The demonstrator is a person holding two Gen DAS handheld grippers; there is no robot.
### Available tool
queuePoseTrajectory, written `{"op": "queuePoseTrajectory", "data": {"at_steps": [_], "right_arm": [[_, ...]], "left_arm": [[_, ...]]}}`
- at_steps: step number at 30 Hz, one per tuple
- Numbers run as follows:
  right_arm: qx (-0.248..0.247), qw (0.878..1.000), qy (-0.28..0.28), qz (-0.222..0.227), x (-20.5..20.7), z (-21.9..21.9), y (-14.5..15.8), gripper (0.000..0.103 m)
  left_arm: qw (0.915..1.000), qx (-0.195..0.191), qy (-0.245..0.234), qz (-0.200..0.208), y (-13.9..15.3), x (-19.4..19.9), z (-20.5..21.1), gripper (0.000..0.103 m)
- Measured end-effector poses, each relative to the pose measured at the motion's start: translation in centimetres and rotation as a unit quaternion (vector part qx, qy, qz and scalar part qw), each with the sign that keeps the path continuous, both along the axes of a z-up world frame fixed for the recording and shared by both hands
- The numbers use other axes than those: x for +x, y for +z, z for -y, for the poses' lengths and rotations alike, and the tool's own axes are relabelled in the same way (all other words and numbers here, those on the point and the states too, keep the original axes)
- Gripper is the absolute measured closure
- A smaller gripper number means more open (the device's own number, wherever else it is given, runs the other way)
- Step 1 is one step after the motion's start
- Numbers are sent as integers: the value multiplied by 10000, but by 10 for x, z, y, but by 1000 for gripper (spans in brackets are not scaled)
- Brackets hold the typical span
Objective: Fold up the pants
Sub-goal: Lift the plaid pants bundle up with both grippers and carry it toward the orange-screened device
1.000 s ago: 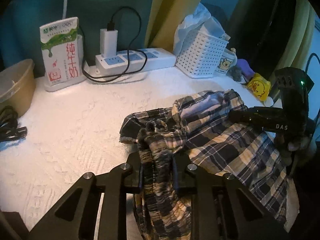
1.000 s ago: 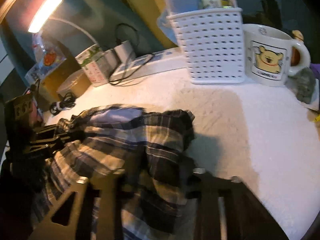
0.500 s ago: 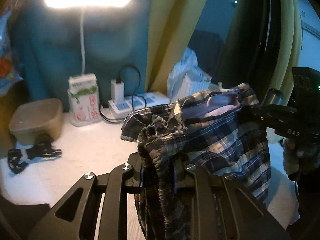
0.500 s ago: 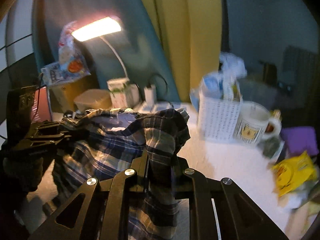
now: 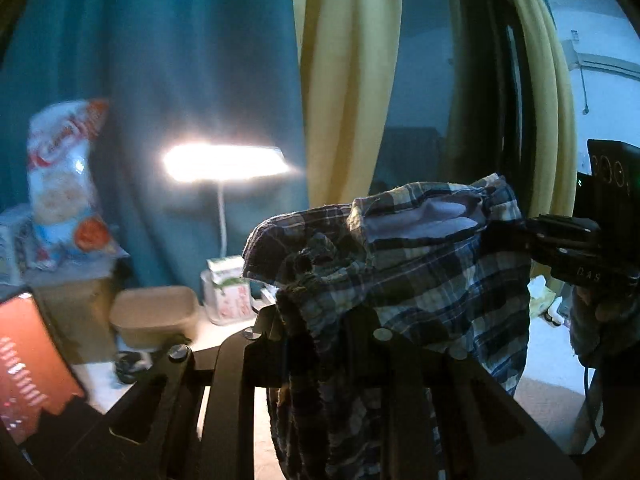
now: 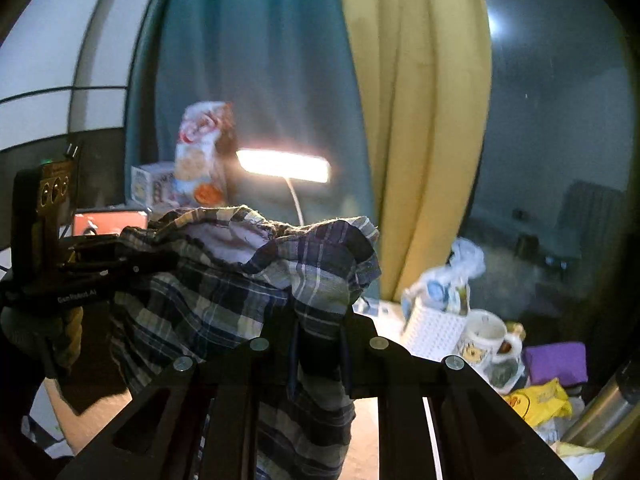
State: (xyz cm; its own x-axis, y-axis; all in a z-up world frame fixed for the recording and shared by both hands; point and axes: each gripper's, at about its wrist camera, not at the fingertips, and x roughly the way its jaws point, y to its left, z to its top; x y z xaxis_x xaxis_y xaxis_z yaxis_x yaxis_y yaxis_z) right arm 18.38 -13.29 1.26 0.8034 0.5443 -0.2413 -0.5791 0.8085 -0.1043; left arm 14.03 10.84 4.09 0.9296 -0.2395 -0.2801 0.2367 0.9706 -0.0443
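I have the plaid pants (image 5: 432,264) lifted off the table, strung between my two grippers in front of the teal and yellow curtains (image 6: 416,120). My left gripper (image 5: 320,320) has its fingers pressed together on a bunched, dark fold of the waistband at the near left, and fabric hangs down between and below them. My right gripper (image 6: 318,320) pinches another gathered part of the same edge, its fingers closed on the cloth, with the rest of the garment draping down in front of it. Through the left wrist camera I see the right gripper at the far right gripping the cloth's edge; through the right wrist camera the left gripper sits at the left doing the same. The pale inner lining of the waist opening faces up between them. Behind the pants the desk lamp (image 5: 224,162) glows, with a milk carton (image 5: 226,290) and a tan container (image 5: 154,312) below it. To the right stand a white basket (image 6: 434,326) and a bear mug (image 6: 486,338).
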Motion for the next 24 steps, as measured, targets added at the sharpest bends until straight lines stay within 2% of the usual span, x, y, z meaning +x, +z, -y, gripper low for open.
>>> {"op": "queuePoseTrajectory", "data": {"at_steps": [8,14,20,24], "right_arm": [[15,9983,343,474,-60,-32,23,87],[-10,9960,652,607,-93,-63,29,87],[45,9945,936,473,-106,-92,25,87],[-53,9937,1097,223,-100,-120,9,87]], "left_arm": [[9983,67,409,400,23,-62,-34,85],[9956,163,734,565,29,-100,-59,85],[9934,176,1033,459,20,-124,-84,85],[9925,109,1201,188,2,-120,-102,85]]}}
